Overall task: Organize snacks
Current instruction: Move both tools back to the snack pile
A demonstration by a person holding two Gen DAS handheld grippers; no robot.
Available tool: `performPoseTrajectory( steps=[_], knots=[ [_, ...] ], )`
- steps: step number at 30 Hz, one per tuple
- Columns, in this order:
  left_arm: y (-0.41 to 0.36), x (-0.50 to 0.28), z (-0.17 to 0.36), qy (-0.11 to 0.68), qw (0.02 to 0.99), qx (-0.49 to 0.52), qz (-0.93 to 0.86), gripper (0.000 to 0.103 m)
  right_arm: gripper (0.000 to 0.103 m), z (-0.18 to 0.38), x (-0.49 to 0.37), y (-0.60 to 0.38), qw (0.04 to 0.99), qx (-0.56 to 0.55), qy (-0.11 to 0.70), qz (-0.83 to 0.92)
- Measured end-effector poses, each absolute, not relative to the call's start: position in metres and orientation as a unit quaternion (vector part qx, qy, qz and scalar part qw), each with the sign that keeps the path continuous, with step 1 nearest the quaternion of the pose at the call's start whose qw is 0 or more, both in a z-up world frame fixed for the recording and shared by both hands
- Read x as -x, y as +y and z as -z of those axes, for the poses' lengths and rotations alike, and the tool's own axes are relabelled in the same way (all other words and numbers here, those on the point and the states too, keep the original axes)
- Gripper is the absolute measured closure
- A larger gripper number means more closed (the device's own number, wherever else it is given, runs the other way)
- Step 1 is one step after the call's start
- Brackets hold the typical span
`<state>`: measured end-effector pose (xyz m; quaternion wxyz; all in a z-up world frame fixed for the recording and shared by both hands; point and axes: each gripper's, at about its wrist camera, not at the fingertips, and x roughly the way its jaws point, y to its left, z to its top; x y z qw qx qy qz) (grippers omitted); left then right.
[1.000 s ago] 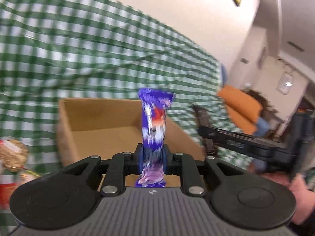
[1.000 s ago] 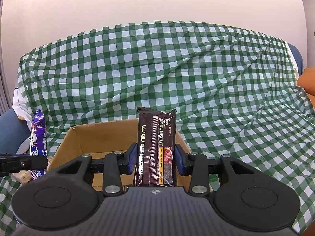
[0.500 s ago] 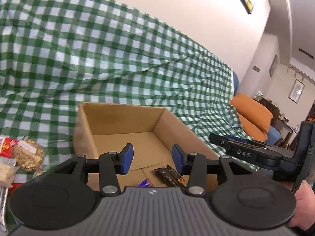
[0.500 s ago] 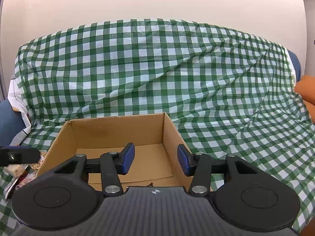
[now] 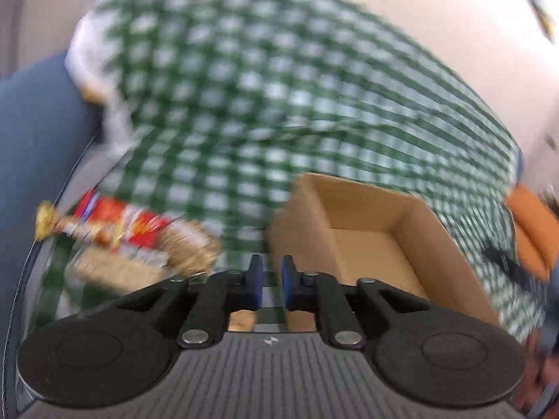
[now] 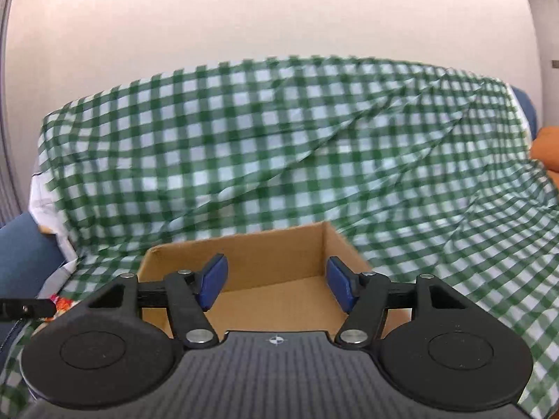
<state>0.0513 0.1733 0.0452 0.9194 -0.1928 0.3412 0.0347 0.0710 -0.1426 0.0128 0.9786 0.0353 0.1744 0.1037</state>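
Blurred left wrist view: the left gripper (image 5: 269, 281), jaws nearly together with nothing between them, having just closed, sits low centre. A cardboard box (image 5: 412, 223) lies at right; its visible floor looks bare, though the near part is hidden. At lower left, a pile of snack packets (image 5: 129, 241) waits on the green checked cloth (image 5: 279, 104) — apparently still unsorted. In the right wrist view, the right gripper (image 6: 276, 288), jaws just widened and empty, faces the box. Judging by this, several snacks remain to be boxed.
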Motion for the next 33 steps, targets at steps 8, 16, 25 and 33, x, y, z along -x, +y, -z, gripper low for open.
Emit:
performPoseTrajectory(
  steps=[8, 16, 25, 33],
  knots=[
    [0.276, -0.059, -0.038, 0.308, 0.891, 0.319, -0.097, 0.097, 0.057, -0.011, -0.061, -0.107, 0.974, -0.007, 0.172, -0.149],
    [0.327, -0.055, 0.017, 0.358, 0.799, 0.457, -0.158, 0.092, 0.058, -0.014, -0.066, -0.082, 0.956, -0.009, 0.195, -0.221],
    [0.334, -0.068, 0.033, 0.371, 0.771, 0.483, -0.186, 0.065, 0.054, -0.004, -0.037, -0.002, 0.897, 0.005, 0.242, -0.370],
    [0.334, -0.069, 0.035, 0.384, 0.768, 0.471, -0.200, 0.054, 0.039, 0.038, -0.057, 0.071, 0.877, 0.010, 0.343, -0.337]
  ],
)
